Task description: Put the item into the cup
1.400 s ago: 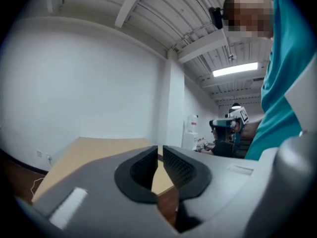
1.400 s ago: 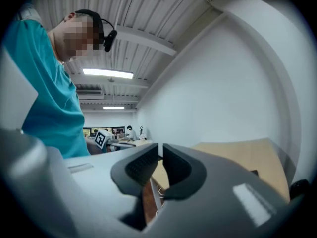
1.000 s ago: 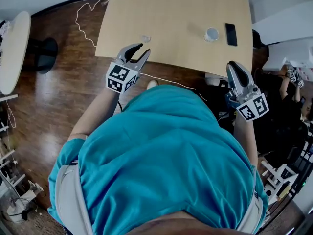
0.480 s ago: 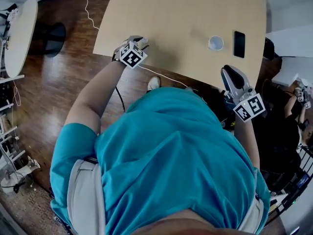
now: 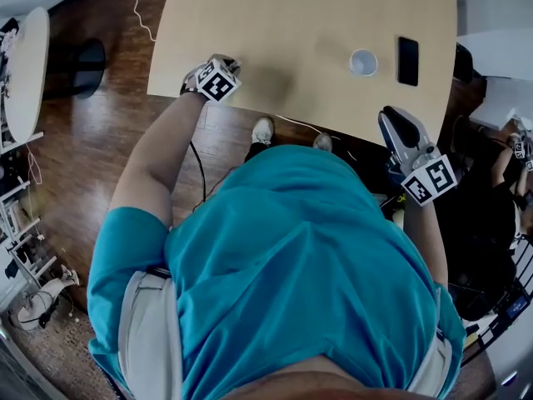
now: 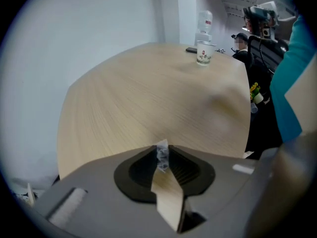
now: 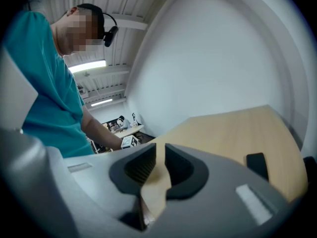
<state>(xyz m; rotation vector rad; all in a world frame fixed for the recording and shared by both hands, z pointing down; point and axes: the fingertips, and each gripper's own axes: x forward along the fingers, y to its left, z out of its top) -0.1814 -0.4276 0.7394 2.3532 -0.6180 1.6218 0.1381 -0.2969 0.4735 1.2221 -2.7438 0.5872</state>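
The left claw (image 6: pixel 164 163) was spread wide just off the near edge of the worktop (image 5: pixel 308 23) a second ago, short of a small clear crinkled item (image 6: pixel 161 152) lying close to the near left corner. It has since reached over that spot. Its jaws are closing, and the left gripper view shows the item standing upright between the pad tips, pinched there. In the head view nothing lies on the wood where the item lay. I judge the pick-up to be made or all but made. What remains is the carry across the worktop to the cup (image 5: pixel 362 62) and the drop into it.

The cup stands upright and untouched toward the right edge, well apart from the left claw, with a black phone (image 5: pixel 407 61) just beside it on the side nearer that edge. The right claw (image 7: pixel 160 165) has hardly moved. It hangs off the near right corner with its jaws a narrow gap apart and nothing between them.

As for writing, the cup carries a small red print on its side in the left gripper view, too small to read. The cubes on both claws show only black-and-white square markers, with no words. The phone's face is blank.
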